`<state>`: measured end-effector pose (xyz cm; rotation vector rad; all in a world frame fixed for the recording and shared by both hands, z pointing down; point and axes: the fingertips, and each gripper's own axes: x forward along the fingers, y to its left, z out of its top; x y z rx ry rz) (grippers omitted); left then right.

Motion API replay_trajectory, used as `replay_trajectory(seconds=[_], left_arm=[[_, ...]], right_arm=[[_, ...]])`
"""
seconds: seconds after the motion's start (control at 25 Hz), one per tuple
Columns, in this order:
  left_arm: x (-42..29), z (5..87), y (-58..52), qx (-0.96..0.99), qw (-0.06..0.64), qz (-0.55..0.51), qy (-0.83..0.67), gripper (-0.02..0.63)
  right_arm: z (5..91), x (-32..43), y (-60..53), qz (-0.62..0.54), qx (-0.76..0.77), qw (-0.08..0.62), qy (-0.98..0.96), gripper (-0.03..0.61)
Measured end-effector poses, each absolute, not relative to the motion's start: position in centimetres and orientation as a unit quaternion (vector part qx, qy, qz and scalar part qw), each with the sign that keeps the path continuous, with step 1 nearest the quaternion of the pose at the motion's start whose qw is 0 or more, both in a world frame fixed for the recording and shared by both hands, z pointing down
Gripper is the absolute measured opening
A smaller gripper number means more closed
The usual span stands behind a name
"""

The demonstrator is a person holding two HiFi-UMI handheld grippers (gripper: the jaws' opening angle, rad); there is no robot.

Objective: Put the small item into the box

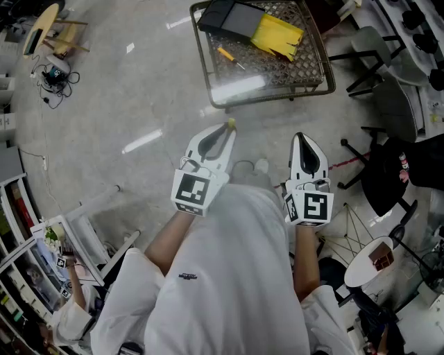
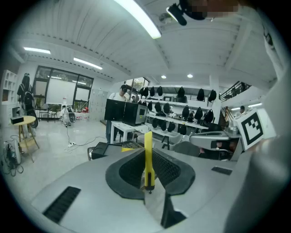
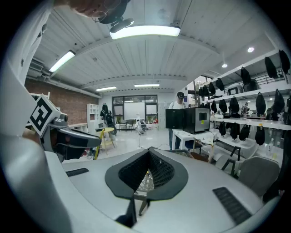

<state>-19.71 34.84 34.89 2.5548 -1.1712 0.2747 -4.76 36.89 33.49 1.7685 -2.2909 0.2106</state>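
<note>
Pale glossy floor (image 1: 132, 83) is seen under everything. White clothing (image 1: 229, 291) of the person fills the lower head view, behind both claws. A wire-mesh table (image 1: 295, 66) with a metal rim is stood ahead of both claws, well apart from them, slightly toward the right claw's side. On its far part a black box (image 1: 227, 16) is laid, almost straight ahead of the left claw, with a yellow sheet (image 1: 276, 35) touching its right side. A small screwdriver (image 1: 227, 55) with an orange handle is laid on the mesh, nearer the claws than the box.

Left claw (image 1: 227, 132) is held out over the floor and pointed at the table. Its jaws are pinched on a thin yellow item (image 2: 148, 157), which is held upright between the pads and sticks out past the tips.

Right claw (image 1: 301, 139) is held just beside the left one, level with it. Its jaws are pressed together, with nothing held between them.
</note>
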Motion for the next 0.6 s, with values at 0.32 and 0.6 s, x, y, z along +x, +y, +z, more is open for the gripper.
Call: replay_trajectory(seconds=[0.32, 0.6], left_arm=[[-21.5, 34.8, 39.1, 0.892, 0.165, 0.09, -0.412, 0.046], [-17.6, 33.7, 39.4, 0.884, 0.166, 0.083, -0.428, 0.046]], right_arm=[[32.9, -7.8, 40.2, 0.075, 0.607, 0.096, -0.785, -0.002], [31.4, -3.6, 40.5, 0.068, 0.605, 0.073, -0.79, -0.002]])
